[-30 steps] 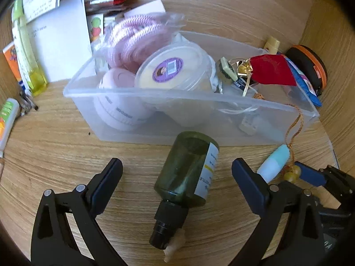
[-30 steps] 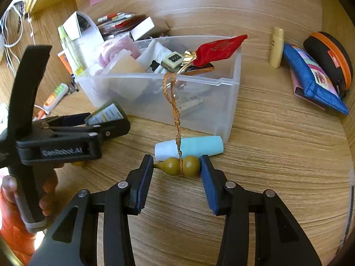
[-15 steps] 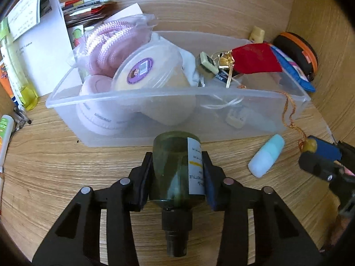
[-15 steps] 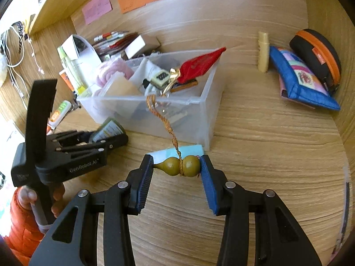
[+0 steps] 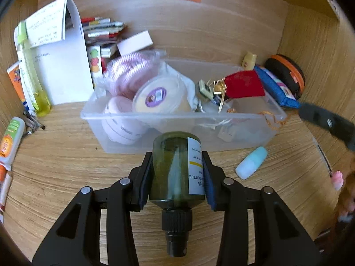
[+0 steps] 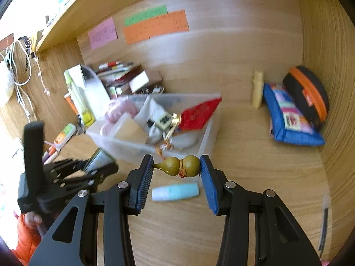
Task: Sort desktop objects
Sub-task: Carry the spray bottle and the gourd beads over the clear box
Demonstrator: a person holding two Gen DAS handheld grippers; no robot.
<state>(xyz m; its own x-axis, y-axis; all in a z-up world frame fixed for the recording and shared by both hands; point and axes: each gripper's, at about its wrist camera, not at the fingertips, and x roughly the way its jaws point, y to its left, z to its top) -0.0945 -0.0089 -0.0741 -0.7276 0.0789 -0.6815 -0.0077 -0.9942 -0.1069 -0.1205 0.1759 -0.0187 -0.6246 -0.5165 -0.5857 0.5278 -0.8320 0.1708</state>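
Left gripper (image 5: 177, 171) and right gripper (image 6: 176, 170) both clamped.

The wooden bench (image 6: 255, 166) carries a clear bin (image 5: 221, 143), a pale blue tube (image 6: 177, 194) just beside it, a blue pouch (image 6: 288, 122), an orange-trimmed case (image 6: 310, 97) and stacked papers (image 5: 60, 66).

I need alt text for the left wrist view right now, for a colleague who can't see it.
The left hand-held gripper clamps a dark green bottle with a white label, black cap toward the camera, above a wooden desk. Behind it sits a clear plastic bin full of small items; a pale blue tube lies on the desk to the right.
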